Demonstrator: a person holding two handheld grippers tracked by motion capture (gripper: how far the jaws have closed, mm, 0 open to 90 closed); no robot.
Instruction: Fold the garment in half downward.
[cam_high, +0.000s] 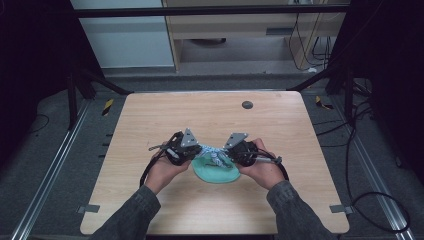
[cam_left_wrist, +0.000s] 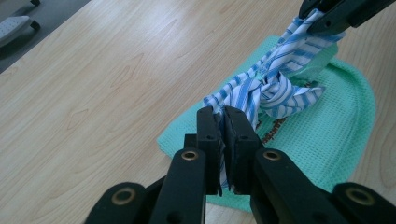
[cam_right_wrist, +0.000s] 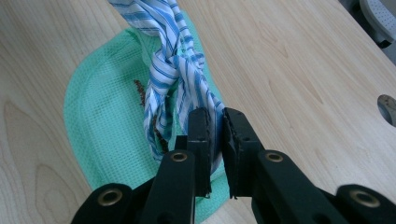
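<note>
Left gripper & right gripper each clamp an end of knotted striped cloth, apparently lifted above green cloth on table.

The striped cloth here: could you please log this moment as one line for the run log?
striped cloth: knotted, held between both grippers | left gripper: shut on one end | right gripper: shut on other end | green mat: flat on table beneath

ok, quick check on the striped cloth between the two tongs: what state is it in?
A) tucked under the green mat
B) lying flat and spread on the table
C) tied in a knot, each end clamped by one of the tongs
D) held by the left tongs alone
C: the striped cloth has a knot mid-length above the green mat, with the left tongs shut on one end and the right tongs on the other.
</note>
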